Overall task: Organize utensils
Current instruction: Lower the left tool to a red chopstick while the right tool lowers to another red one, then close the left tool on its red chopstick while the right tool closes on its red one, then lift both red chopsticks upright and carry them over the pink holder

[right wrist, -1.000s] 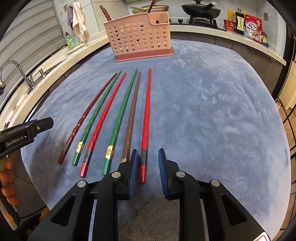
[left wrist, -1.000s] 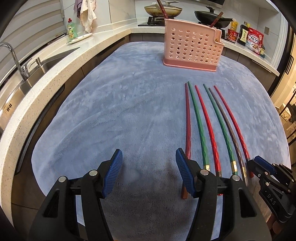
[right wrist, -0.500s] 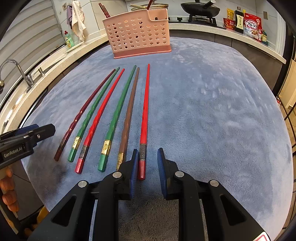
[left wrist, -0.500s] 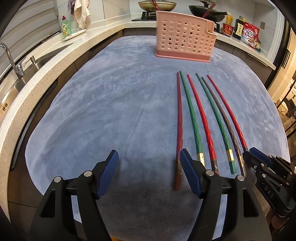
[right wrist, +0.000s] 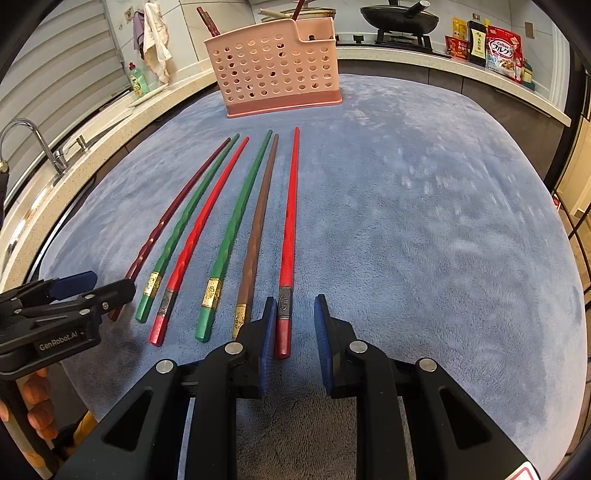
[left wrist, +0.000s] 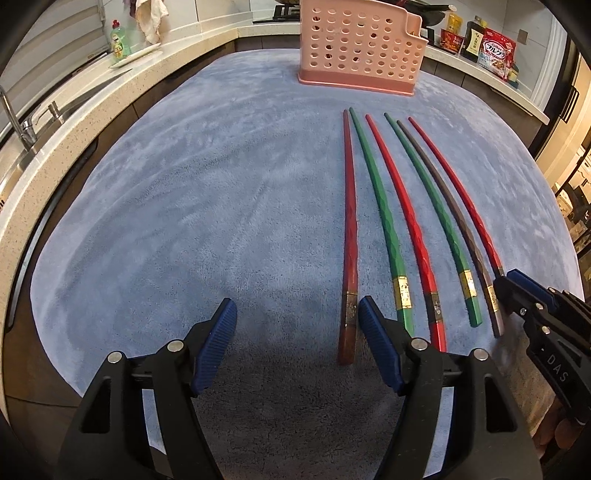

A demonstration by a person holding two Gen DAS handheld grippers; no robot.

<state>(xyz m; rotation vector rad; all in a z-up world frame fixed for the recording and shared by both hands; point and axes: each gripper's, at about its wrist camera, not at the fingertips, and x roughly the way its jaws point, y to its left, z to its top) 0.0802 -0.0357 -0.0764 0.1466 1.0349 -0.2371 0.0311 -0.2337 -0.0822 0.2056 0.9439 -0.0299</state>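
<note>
Several chopsticks lie side by side on the blue-grey mat (left wrist: 184,203), tips toward a pink perforated holder (left wrist: 358,48) (right wrist: 275,70). My left gripper (left wrist: 295,314) is open and low over the mat. The butt of the dark red chopstick (left wrist: 349,240), leftmost in the row, lies between its jaws beside the right finger, untouched. My right gripper (right wrist: 295,314) stands narrowly open around the butt of the bright red chopstick (right wrist: 290,221) at the right end of the row, with a gap showing. Each gripper appears in the other's view: left gripper (right wrist: 107,286), right gripper (left wrist: 511,282).
A dark red chopstick (right wrist: 207,20) stands in the holder. A sink with a tap (right wrist: 37,144) and a soap bottle (left wrist: 120,38) line the counter on the left. A wok (right wrist: 399,18) and food packets (right wrist: 504,51) sit at the back right. Fingers of a hand (right wrist: 37,417) hold the left gripper.
My left gripper has sunk toward the mat and its jaws have spread a little wider; the dark red chopstick's end now lies between them. The right gripper has not moved.
</note>
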